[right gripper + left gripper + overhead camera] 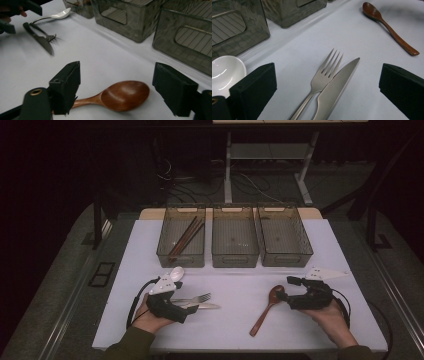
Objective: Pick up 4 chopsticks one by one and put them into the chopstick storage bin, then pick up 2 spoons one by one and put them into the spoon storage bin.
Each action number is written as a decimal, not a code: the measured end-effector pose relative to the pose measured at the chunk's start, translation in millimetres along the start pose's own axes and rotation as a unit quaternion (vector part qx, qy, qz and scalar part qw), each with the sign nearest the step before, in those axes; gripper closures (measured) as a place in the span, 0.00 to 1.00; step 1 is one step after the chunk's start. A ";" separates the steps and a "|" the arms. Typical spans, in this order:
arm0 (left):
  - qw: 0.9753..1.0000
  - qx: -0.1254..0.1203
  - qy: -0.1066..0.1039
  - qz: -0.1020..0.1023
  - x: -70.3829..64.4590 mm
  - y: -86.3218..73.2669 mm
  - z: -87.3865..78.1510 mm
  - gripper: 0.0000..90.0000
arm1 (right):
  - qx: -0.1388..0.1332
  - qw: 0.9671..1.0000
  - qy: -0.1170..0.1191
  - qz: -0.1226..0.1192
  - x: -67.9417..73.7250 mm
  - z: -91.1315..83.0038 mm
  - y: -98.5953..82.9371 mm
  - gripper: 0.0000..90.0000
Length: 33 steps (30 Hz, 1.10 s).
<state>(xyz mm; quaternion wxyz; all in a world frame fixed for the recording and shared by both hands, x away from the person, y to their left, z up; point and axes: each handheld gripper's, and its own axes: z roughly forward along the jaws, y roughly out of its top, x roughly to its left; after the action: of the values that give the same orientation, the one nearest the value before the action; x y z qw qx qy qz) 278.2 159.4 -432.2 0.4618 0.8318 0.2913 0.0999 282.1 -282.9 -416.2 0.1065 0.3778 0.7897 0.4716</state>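
Left gripper (327, 82) hovers low over the worktop (235, 320), fingers spread wide around the fork (322, 77) and knife (339, 82) lying side by side. Right gripper (116, 87) straddles the wooden spoon (122, 96), fingers released, bowl between them.

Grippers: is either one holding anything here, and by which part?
Nothing is held. The left gripper stands open around the steel fork and knife; the right gripper stands open around the brown wooden spoon.
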 end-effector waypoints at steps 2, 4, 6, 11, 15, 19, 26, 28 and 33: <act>1.000 0.000 0.003 -0.003 -0.3 -0.1 0.8 0.00 | 0.001 1.000 -0.001 0.002 -2.1 4.4 2.6 0.32; 1.000 0.003 0.003 0.000 -0.6 -0.1 1.0 0.00 | 0.004 1.000 -0.003 0.001 -3.4 9.0 5.3 0.37; 1.000 0.004 0.002 0.000 -1.6 0.1 1.8 0.00 | 0.006 1.000 -0.004 -0.002 -4.1 12.9 8.3 0.44; 1.000 0.004 0.004 0.003 -2.5 0.3 1.5 0.00 | 0.012 1.000 0.000 -0.013 -2.9 23.5 15.9 0.61; 1.000 0.005 0.000 0.001 -2.5 0.4 1.6 0.00 | 0.026 0.999 0.002 -0.026 -2.3 32.2 20.2 0.75; 1.000 0.008 0.001 0.001 -3.1 0.4 3.1 0.00 | 0.039 0.999 0.004 -0.031 -1.2 39.7 23.4 0.89; 1.000 0.012 0.001 0.004 -3.3 0.7 3.7 0.00 | 0.066 0.997 0.005 -0.042 -6.3 51.7 24.8 1.00; 1.000 0.012 0.001 0.004 -3.1 0.2 3.8 0.00 | 0.071 0.997 0.001 -0.040 -6.9 53.7 24.7 1.00; 1.000 0.017 -0.001 0.005 -3.0 -0.5 5.2 0.00 | 0.096 0.994 -0.009 -0.049 -8.2 59.4 21.8 1.00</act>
<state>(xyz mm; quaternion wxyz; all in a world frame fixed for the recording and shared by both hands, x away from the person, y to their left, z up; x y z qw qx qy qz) 277.7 154.2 -435.1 0.4473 0.8410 0.2887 0.0963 329.8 -243.2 -431.4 0.0999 0.3515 0.8478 0.3842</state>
